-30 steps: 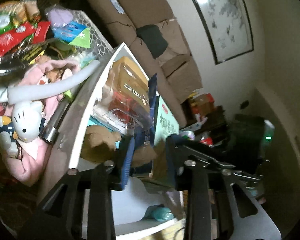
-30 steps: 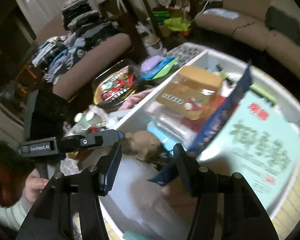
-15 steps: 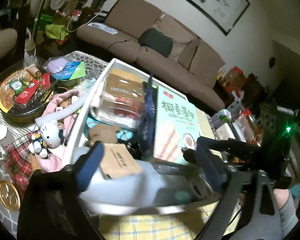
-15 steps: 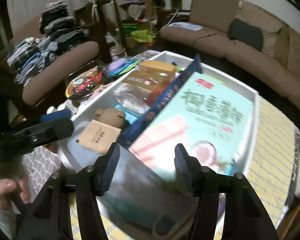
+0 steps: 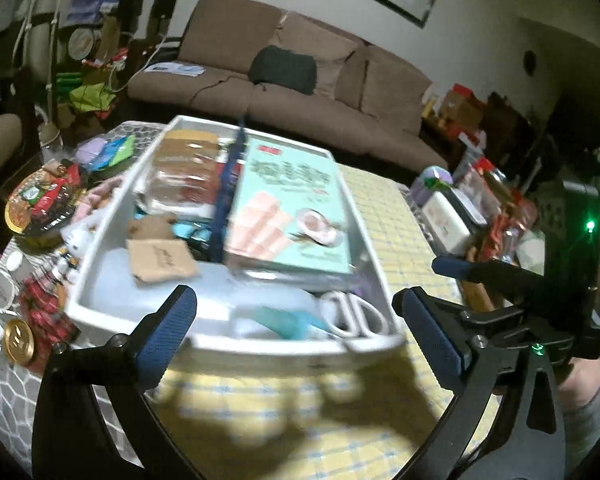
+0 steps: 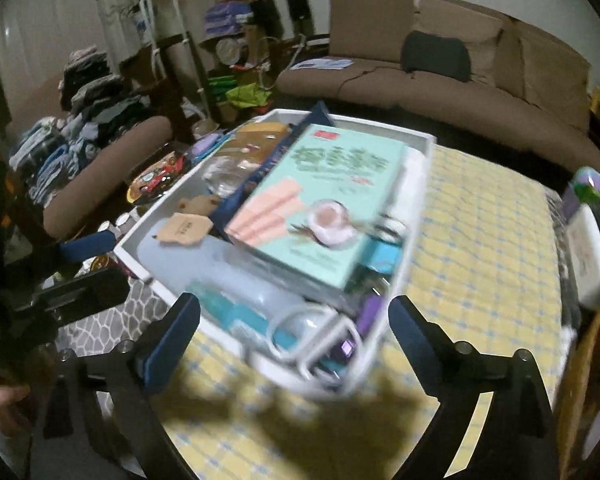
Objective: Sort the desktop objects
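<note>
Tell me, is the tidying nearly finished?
Partly. The white plastic bin already holds a mint-green wafer box, white scissors and more. Both tongs are opening with nothing between them. Snack packets on the table beside the bin remain unsorted.

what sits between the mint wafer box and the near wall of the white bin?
White-handled scissors and teal packets lie between the wafer box and the bin's near wall; clearest in the left wrist view.

white bin (image 6: 422, 160), mint box (image 6: 320, 200), yellow cloth (image 6: 480, 240)
</note>
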`<action>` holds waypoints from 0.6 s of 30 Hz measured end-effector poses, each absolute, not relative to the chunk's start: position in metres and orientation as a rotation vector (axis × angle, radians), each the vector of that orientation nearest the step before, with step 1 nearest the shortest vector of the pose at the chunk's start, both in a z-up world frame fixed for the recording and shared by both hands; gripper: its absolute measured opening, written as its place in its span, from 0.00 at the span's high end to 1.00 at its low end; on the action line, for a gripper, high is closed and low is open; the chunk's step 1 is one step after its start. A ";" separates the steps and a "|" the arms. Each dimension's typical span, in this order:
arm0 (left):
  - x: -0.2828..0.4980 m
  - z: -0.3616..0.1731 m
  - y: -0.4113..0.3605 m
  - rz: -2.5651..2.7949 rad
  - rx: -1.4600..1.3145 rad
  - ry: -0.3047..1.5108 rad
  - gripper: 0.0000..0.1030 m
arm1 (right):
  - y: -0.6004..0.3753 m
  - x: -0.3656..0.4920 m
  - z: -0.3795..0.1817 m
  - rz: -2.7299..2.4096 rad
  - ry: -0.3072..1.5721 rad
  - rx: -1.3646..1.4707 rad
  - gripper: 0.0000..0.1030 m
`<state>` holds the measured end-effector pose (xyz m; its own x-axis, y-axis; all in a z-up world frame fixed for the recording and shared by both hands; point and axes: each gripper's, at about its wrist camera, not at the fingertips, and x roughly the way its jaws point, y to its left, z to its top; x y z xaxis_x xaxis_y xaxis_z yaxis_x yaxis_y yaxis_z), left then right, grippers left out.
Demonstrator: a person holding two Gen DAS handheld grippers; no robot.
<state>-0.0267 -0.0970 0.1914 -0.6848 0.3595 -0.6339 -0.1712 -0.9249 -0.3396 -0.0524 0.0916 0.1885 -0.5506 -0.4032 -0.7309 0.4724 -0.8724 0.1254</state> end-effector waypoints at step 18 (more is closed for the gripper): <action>0.013 0.103 0.084 2.569 -1.152 -0.092 0.00 | 0.286 0.001 0.103 -2.736 -0.081 1.310 0.01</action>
